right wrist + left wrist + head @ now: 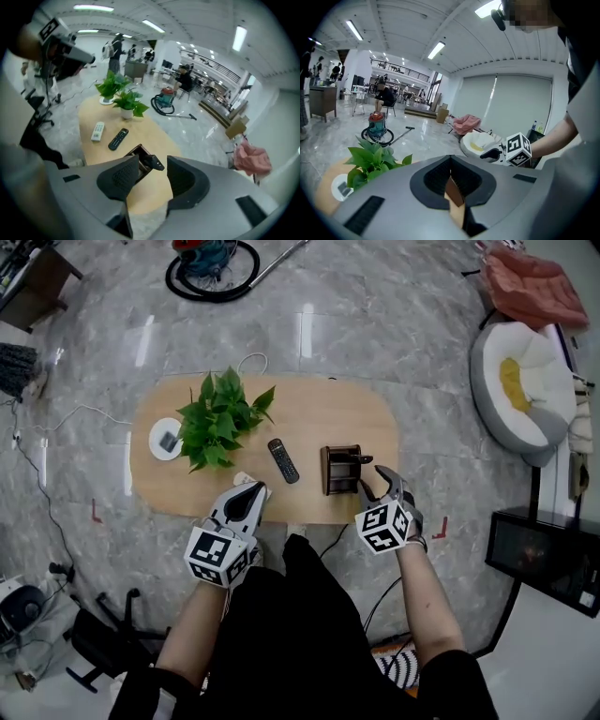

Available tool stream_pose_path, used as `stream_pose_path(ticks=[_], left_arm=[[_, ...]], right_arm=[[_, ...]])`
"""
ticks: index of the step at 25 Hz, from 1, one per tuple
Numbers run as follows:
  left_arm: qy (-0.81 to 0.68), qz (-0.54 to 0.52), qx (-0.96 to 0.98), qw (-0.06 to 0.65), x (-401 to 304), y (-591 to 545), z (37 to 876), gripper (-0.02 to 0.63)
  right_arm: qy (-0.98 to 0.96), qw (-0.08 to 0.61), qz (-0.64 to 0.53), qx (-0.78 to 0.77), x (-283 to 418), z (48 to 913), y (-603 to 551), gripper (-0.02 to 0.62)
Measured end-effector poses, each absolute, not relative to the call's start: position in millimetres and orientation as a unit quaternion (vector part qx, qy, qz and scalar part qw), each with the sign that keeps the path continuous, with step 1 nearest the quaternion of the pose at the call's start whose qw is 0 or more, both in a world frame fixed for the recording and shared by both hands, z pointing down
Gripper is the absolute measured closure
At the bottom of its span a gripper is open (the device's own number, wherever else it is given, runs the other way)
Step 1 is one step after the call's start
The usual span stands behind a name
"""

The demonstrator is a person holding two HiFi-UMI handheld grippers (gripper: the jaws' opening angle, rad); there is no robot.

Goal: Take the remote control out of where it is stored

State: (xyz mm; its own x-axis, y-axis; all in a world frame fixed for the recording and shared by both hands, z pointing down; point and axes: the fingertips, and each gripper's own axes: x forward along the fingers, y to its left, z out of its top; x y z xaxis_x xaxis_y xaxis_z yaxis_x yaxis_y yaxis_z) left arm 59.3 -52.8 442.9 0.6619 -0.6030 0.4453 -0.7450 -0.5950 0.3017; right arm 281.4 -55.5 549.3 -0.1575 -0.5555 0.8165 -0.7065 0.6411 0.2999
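A brown wooden holder (pixel 341 470) stands on the oval wooden table (pixel 309 409), right of centre, with a dark remote (pixel 362 459) lying in it. My right gripper (pixel 375 486) hovers at the holder's near right corner, open. In the right gripper view the dark remote's end (pixel 154 162) shows in the gap between the spread jaws (pixel 151 169), and neither pad touches it. A second black remote (pixel 283 460) lies flat mid-table. A white remote (pixel 97 131) lies at the near edge. My left gripper (pixel 255 491) rests over that edge, shut and empty (pixel 451 161).
A potted green plant (pixel 220 418) and a white disc (pixel 166 439) take up the table's left part. A vacuum cleaner (pixel 214 261) sits on the floor beyond the table. A round cushioned chair (pixel 525 390) and a black cabinet (pixel 544 549) stand to the right. Cables trail on the floor at left.
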Motion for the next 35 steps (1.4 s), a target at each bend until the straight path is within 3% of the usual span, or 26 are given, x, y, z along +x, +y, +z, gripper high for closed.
stream_pose_path(ticks=[3, 17, 27, 29, 35], left_arm=[[-0.381, 0.163, 0.878, 0.238, 58.4, -59.9, 451.6, 0.600], [-0.389, 0.178, 0.858, 0.286, 51.9, -66.1, 473.6, 0.600], [-0.394, 0.175, 0.850, 0.301, 40.5, -61.6, 475.1, 0.600], [-0.395, 0.174, 0.850, 0.302, 38.4, -60.8, 476.4, 0.600], [-0.390, 0.163, 0.855, 0.300, 38.9, -55.3, 470.3, 0.600]], right_arm=[[-0.759, 0.553, 0.019, 0.343, 282.9, 573.2, -67.1, 0.423], [-0.755, 0.641, -0.037, 0.133, 280.8, 650.7, -87.9, 0.423], [-0.720, 0.683, -0.035, 0.120, 287.5, 673.0, -89.9, 0.427], [-0.721, 0.681, -0.039, 0.123, 284.9, 671.1, -89.8, 0.479], [-0.727, 0.669, -0.038, 0.149, 279.6, 652.0, -84.8, 0.483]])
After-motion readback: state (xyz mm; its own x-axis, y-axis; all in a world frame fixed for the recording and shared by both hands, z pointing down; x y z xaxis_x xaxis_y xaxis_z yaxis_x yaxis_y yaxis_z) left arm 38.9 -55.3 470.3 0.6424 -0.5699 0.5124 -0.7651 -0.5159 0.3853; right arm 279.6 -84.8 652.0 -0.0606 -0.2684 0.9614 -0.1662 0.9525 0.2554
